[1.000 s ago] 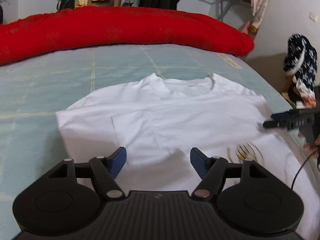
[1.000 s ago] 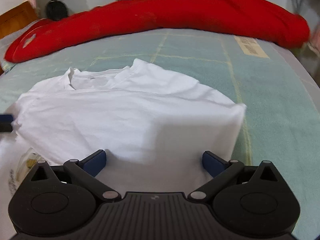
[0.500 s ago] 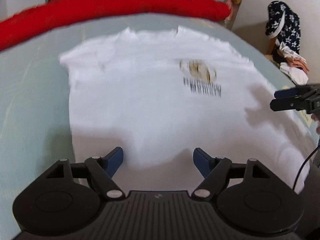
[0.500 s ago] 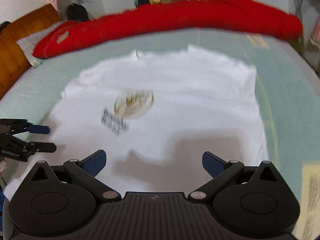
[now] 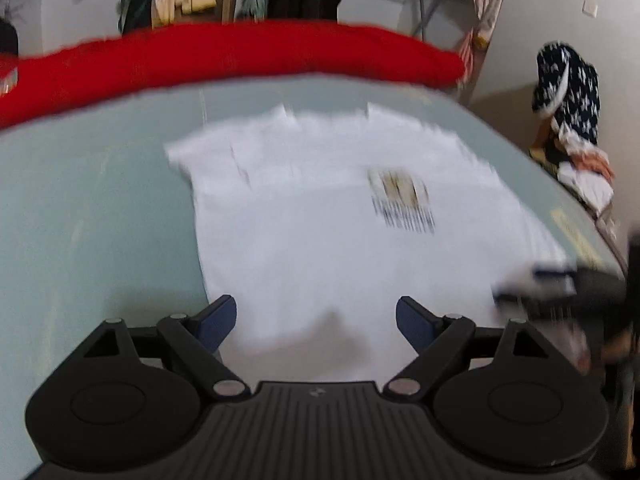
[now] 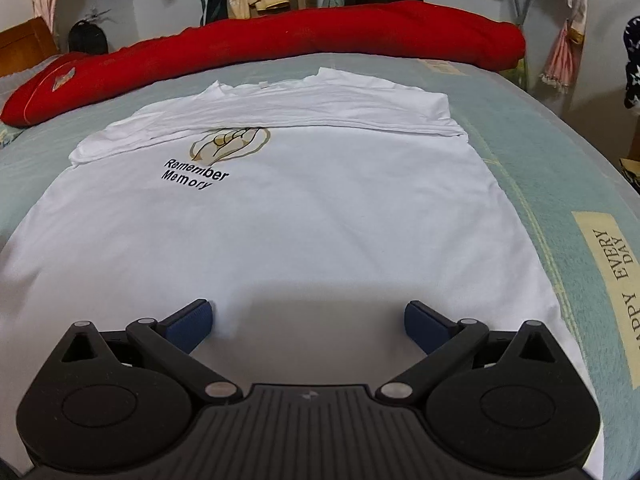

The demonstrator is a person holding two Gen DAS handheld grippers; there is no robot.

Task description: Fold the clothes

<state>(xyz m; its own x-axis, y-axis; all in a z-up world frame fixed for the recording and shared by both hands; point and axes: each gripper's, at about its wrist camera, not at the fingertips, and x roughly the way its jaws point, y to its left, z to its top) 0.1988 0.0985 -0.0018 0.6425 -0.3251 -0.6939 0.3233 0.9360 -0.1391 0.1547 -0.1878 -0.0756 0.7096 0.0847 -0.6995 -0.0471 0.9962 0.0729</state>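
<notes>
A white T-shirt (image 6: 320, 216) with a gold emblem and the black words "Remember Memory" (image 6: 194, 174) lies flat on the bed, its far part folded over toward me. It also shows, blurred, in the left wrist view (image 5: 320, 220). My left gripper (image 5: 316, 320) is open and empty above the shirt's near hem. My right gripper (image 6: 308, 322) is open and empty above the near hem too. The right gripper also appears blurred at the right of the left wrist view (image 5: 532, 284).
The bed has a pale green sheet (image 6: 560, 184) with a "HAPPY EVERY DAY" label (image 6: 612, 284). A long red bolster (image 6: 280, 48) lies along the far edge. Clothes hang behind it, and a dark patterned garment (image 5: 568, 88) hangs at the right past the bed's edge.
Both grippers have pulled back from the far folded part toward the shirt's near hem. The printed front has come into view. Both stayed open and empty.
</notes>
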